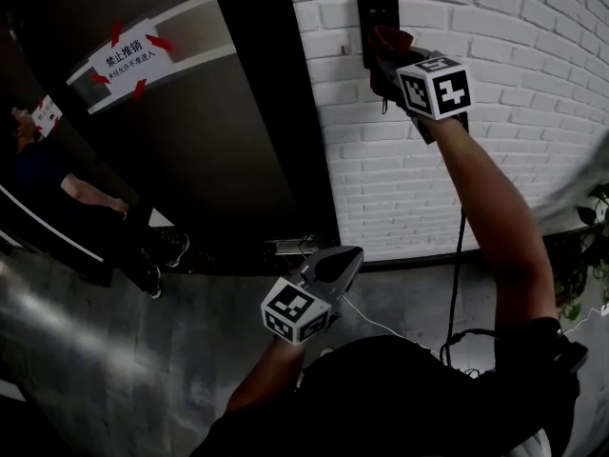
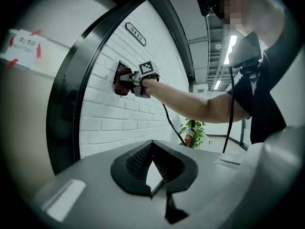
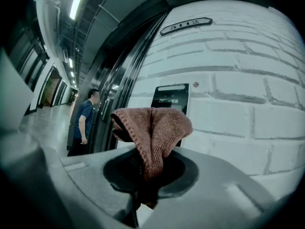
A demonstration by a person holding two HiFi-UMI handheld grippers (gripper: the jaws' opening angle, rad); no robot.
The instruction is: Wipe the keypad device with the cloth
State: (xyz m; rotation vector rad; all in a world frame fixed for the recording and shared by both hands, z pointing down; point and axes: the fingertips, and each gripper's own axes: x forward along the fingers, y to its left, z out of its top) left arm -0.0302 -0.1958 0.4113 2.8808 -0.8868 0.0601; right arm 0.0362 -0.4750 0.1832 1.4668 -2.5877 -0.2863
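Keypad device (image 1: 375,12), cloth (image 3: 155,128) pinched in right hand-held gripper (image 3: 148,171), left hand-held gripper (image 2: 152,146) pressed together

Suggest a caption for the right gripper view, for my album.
The right hand-held gripper pinches a reddish cloth in front of a black keypad on a white brick wall.

The cloth (image 3: 155,128) hides the lower half of the keypad device (image 3: 169,96); the plaque (image 3: 186,26) above it is too small to read.
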